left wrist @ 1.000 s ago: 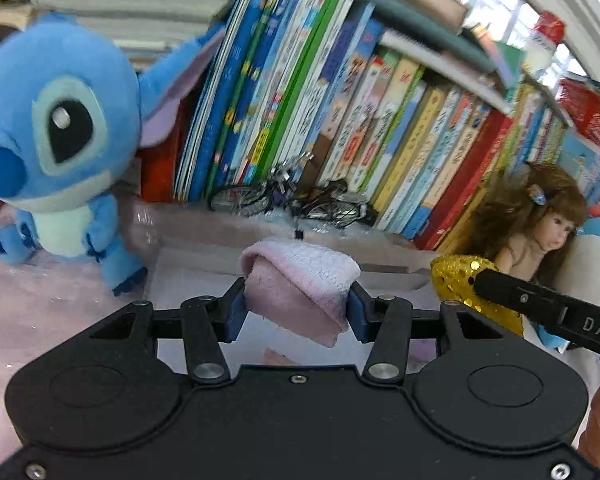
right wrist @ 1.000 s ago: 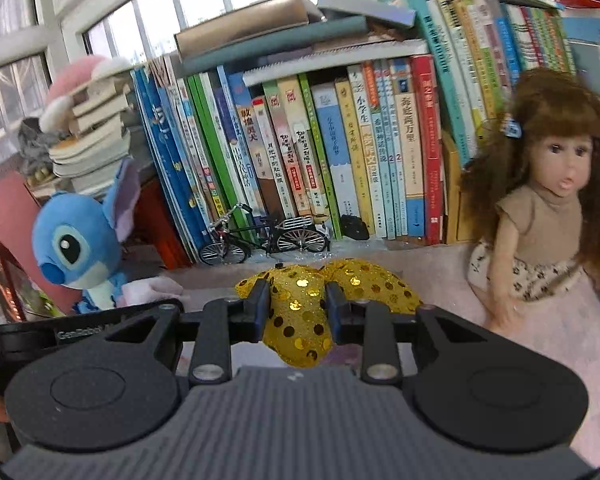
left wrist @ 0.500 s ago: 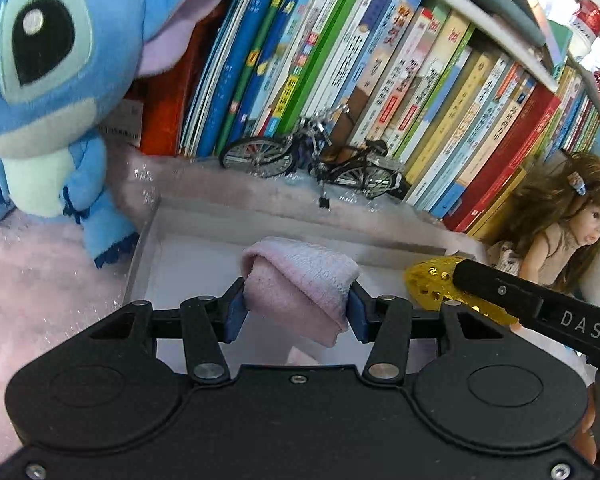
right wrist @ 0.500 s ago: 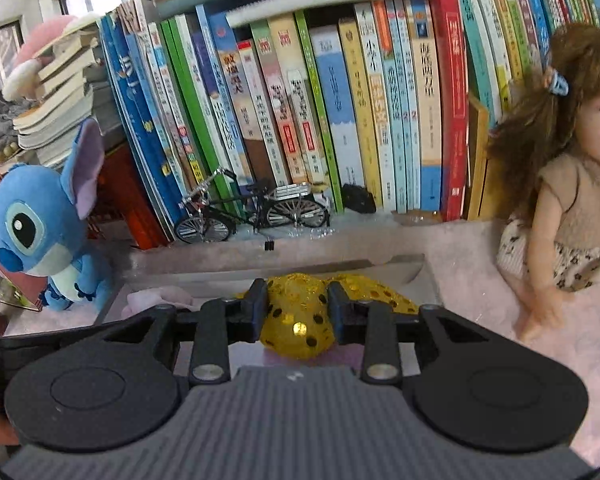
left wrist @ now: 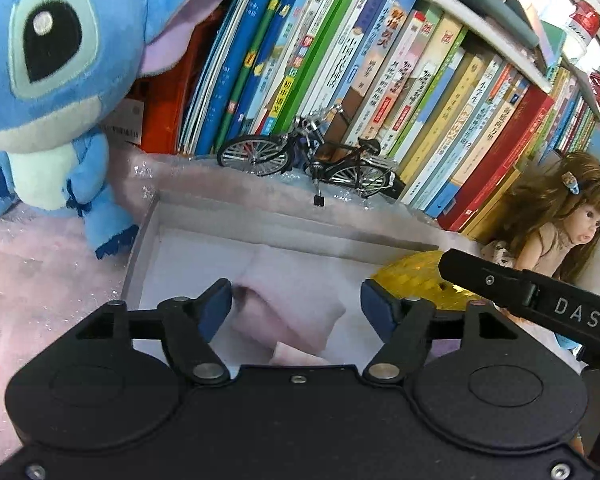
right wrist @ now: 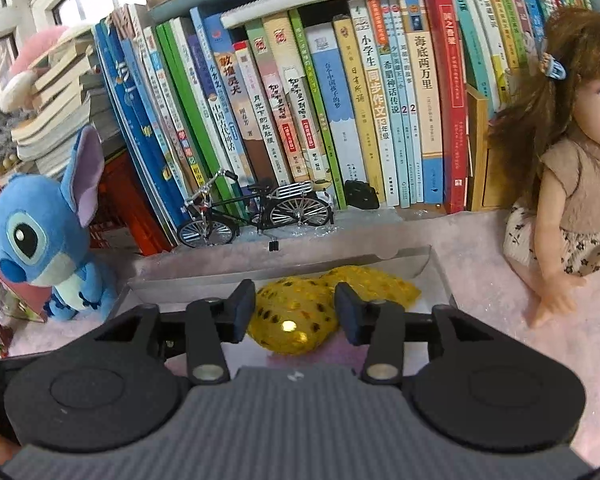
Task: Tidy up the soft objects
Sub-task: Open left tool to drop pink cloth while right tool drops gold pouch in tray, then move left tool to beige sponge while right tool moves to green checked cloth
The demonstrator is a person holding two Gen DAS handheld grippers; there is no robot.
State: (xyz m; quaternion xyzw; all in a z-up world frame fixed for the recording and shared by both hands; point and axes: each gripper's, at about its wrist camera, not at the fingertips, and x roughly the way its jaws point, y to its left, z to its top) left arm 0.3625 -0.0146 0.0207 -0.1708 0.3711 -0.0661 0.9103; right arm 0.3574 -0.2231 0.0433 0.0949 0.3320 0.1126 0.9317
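Note:
A folded pink cloth [left wrist: 288, 300] lies in the shallow white box [left wrist: 236, 216], between the fingers of my left gripper [left wrist: 296, 300]. That gripper's jaws are opening and its pads stand clear of the cloth. A gold sequined soft piece [right wrist: 300, 312] rests at the right end of the same box [right wrist: 432, 268]. My right gripper [right wrist: 296, 308] straddles it with jaws opening, pads off the fabric. In the left wrist view the gold piece [left wrist: 412, 280] shows under the right gripper's black finger.
A blue plush toy [left wrist: 48, 92] sits left of the box, a long-haired doll [right wrist: 572, 168] sits at its right. A small model bicycle [left wrist: 308, 160] stands behind the box before a row of upright books [right wrist: 340, 92]. The surface is pink fabric.
Both grippers sank toward the box, then let go: the pink cloth and the gold piece dropped from the pads and now lie in the box.

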